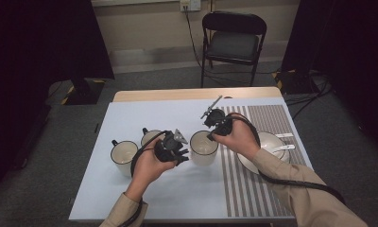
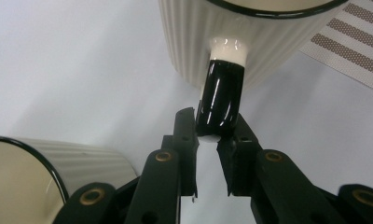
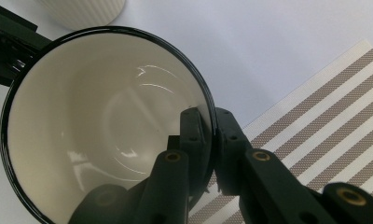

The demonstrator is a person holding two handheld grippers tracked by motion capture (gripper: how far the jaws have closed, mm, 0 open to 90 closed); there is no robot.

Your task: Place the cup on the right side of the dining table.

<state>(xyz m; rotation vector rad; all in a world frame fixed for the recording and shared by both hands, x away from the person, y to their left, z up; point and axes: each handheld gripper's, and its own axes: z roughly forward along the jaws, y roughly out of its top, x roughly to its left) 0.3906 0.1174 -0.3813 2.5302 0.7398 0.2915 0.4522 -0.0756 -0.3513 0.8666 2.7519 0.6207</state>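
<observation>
Done: we have left gripper (image 2: 207, 140) clamped on cup (image 1: 204, 147) handle (image 2: 220, 100), right gripper (image 3: 211, 135) pinching its 3 o'clock rim (image 3: 211, 122).
Left: moving it.

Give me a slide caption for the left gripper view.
Left gripper clamps the black handle of a ribbed cream mug over the white table.

A cream, ribbed mug (image 1: 203, 147) with a black rim and a glossy black handle (image 2: 220, 95) sits between the black grippers, beside a placemat (image 1: 260, 156) striped white and taupe on the pale blue table (image 1: 130, 116).
</observation>
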